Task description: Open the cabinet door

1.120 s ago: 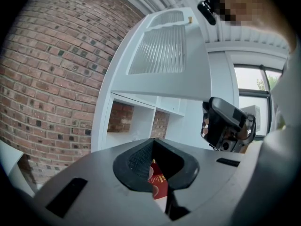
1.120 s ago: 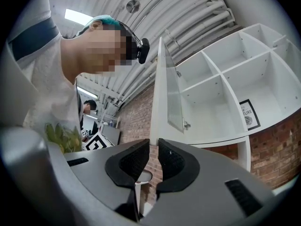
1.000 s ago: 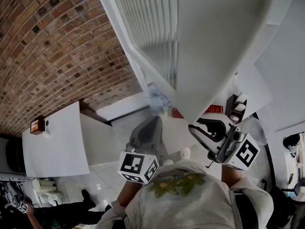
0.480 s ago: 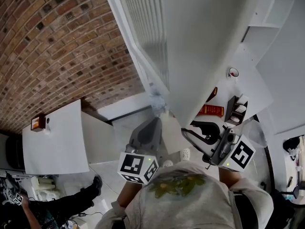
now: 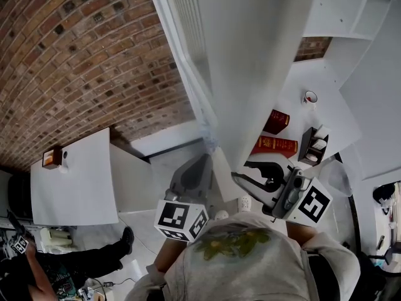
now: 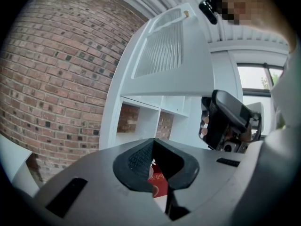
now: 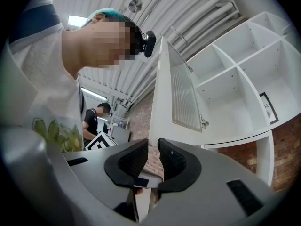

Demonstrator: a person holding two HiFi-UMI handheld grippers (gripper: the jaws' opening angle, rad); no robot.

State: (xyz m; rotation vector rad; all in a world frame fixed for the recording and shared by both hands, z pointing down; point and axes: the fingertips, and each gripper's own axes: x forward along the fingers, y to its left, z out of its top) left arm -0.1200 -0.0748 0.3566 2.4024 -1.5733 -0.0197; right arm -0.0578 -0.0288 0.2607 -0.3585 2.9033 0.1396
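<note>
Brick wall (image 5: 81,61) fills the upper left. Right gripper (image 7: 150,142) pinches the lower corner of the white louvred cabinet door (image 5: 250,61). Beside it, left gripper (image 6: 153,142) sits closed, empty.

The cabinet door (image 5: 250,55) runs off the head view at 12 o'clock and hides part of the red boxes (image 5: 274,146) at 3 o'clock. Their print is too small to read.

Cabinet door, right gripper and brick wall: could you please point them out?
cabinet door (image 5: 250,61), head view, flat white face.
right gripper (image 7: 154,149), right gripper view, between its fingertips.
brick wall (image 5: 75,68), head view, bare bricks.
</note>
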